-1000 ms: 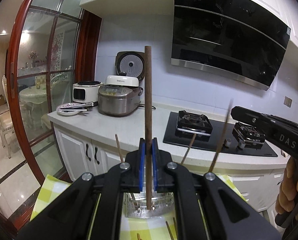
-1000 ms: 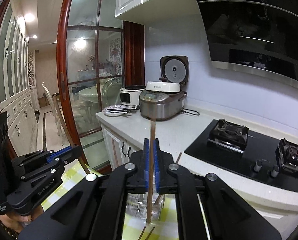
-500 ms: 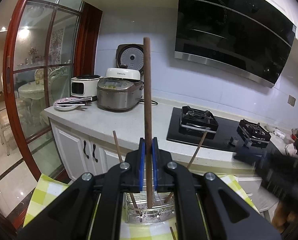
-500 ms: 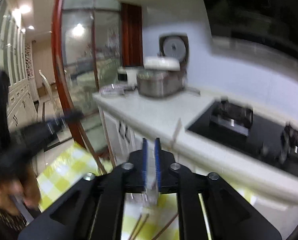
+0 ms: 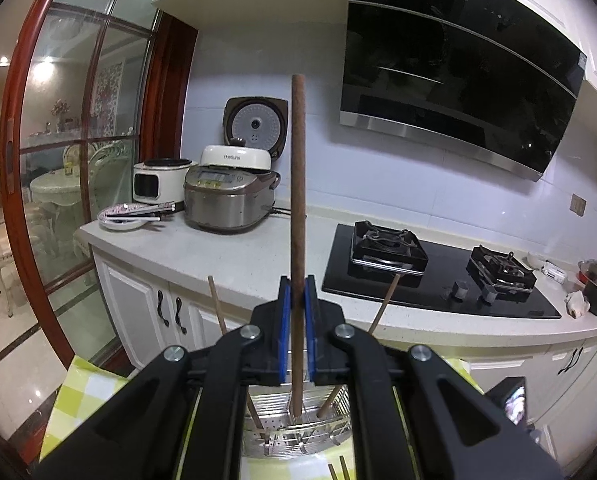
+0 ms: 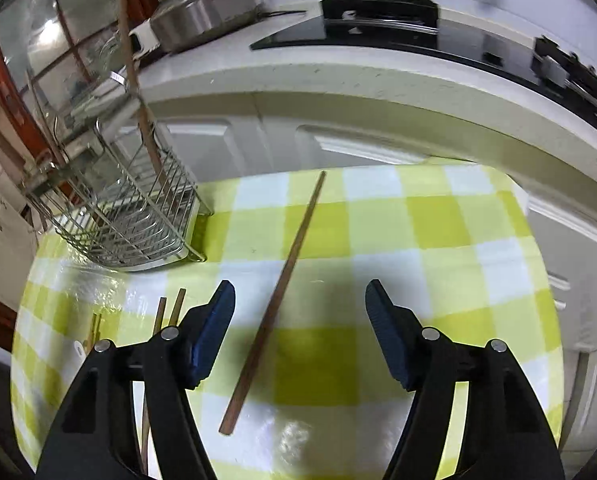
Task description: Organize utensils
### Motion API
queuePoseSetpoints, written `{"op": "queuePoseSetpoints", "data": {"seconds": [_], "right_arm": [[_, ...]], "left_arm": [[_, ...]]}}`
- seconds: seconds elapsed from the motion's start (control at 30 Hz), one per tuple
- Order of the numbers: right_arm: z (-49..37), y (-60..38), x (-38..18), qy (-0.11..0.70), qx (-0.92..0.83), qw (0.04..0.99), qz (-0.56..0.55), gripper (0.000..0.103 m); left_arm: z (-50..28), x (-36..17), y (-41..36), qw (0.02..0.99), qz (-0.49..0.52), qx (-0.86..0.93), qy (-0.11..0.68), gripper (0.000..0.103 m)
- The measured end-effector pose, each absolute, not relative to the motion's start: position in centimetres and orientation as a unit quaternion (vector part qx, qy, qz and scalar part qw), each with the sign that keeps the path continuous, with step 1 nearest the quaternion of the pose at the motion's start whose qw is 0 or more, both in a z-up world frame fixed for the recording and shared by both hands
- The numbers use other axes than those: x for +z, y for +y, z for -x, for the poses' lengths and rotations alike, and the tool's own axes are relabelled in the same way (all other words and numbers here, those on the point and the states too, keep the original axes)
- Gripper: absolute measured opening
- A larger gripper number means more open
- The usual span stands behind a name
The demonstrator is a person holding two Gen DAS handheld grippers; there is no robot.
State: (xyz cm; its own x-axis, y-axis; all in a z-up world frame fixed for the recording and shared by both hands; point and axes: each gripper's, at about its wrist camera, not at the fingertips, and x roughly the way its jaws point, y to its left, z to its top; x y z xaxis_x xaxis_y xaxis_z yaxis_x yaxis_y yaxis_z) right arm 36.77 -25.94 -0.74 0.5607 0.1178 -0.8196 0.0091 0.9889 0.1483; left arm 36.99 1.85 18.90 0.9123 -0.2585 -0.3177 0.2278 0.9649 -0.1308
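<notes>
My left gripper [image 5: 297, 296] is shut on a dark brown chopstick [image 5: 297, 200], held upright with its lower tip over the metal wire utensil basket [image 5: 298, 432]. Two other chopsticks [image 5: 382, 308] lean in that basket. In the right wrist view the basket [image 6: 130, 216] stands at the left on the green checked tablecloth [image 6: 418, 272] with chopsticks standing in it. My right gripper [image 6: 299, 312] is open and empty, tilted down over a brown chopstick [image 6: 278, 300] that lies flat between its fingers' line of sight. Several more chopsticks [image 6: 166, 312] lie left of the left finger.
A white kitchen counter [image 5: 234, 256] runs behind, with rice cookers [image 5: 230, 196], a plate [image 5: 122, 216] and a black gas hob [image 5: 426, 264]. White cabinet doors [image 6: 338, 144] stand right behind the table. A red-framed glass door [image 5: 58, 160] is at the left.
My right gripper let go of its light chopstick at the basket, opened, and swung right and down toward the chopstick lying on the cloth. The left gripper stayed roughly still, holding its chopstick.
</notes>
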Motion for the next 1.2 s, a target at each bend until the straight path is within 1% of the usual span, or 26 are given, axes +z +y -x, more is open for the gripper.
{"op": "queuePoseSetpoints", "data": {"seconds": [0.1, 0.13, 0.17, 0.23, 0.4, 0.5, 0.57, 0.63, 0.8, 1.2], "right_arm": [[-38.0, -25.4, -1.6, 0.479, 0.024, 0.876, -0.057, 0.051], [-38.5, -25.3, -1.9, 0.484, 0.017, 0.873, -0.054, 0.045], [-38.9, -25.3, -2.1, 0.488, 0.017, 0.871, -0.054, 0.036], [-39.6, -24.9, -2.8, 0.498, 0.018, 0.866, -0.050, 0.029], [-41.1, -23.6, -5.2, 0.524, 0.021, 0.851, -0.035, 0.028], [-41.4, -22.9, -5.3, 0.513, 0.017, 0.858, -0.020, 0.026], [-41.4, -23.2, -5.3, 0.508, 0.015, 0.861, -0.020, 0.014], [-41.3, -23.9, -5.2, 0.509, 0.025, 0.860, -0.037, 0.009], [-40.2, -24.5, -3.4, 0.486, 0.033, 0.873, -0.041, 0.009], [-34.5, -24.6, 7.6, 0.373, 0.063, 0.924, -0.054, 0.009]], "left_arm": [[-36.7, 18.7, 1.9, 0.977, 0.042, -0.124, 0.171, 0.007], [-36.3, 18.7, 2.0, 0.977, 0.043, -0.125, 0.170, 0.007], [-35.8, 18.7, 2.2, 0.977, 0.044, -0.127, 0.167, 0.007], [-34.8, 18.8, 2.6, 0.976, 0.048, -0.134, 0.165, 0.007], [-32.3, 18.4, 3.3, 0.976, 0.051, -0.141, 0.159, 0.007], [-31.4, 18.2, 3.6, 0.976, 0.050, -0.141, 0.159, 0.007], [-31.2, 18.2, 3.7, 0.976, 0.051, -0.141, 0.159, 0.007], [-31.0, 18.1, 3.8, 0.976, 0.052, -0.142, 0.159, 0.007], [-30.6, 18.1, 3.6, 0.975, 0.051, -0.145, 0.162, 0.007], [-30.5, 18.8, 3.0, 0.975, 0.056, -0.142, 0.160, 0.007]]}}
